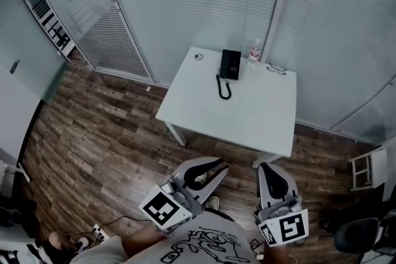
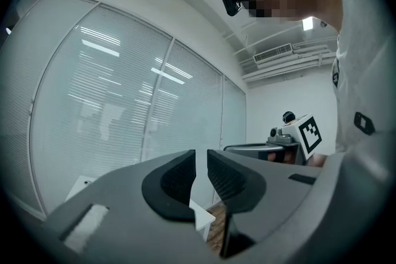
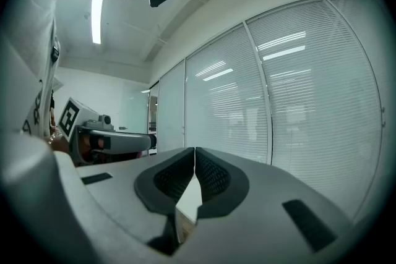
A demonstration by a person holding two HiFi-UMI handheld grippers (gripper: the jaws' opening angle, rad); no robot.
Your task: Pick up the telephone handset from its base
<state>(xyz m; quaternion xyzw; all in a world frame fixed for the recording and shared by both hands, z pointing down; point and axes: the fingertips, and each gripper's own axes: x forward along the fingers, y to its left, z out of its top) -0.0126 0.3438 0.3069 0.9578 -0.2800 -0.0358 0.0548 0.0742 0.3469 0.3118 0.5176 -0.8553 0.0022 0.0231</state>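
The handset [image 1: 226, 65] lay on its base [image 1: 234, 65] at the table's [image 1: 247, 117] far edge, well apart from both grippers. The left gripper [image 1: 218, 166] had its jaws slightly apart and empty. The right gripper [image 1: 267, 167] had them together on nothing.

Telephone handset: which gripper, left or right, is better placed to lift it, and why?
Left, probably. The left gripper lines up more nearly with the telephone, jaws slightly apart; the right gripper sits further aside, jaws together. Both are short of the table.
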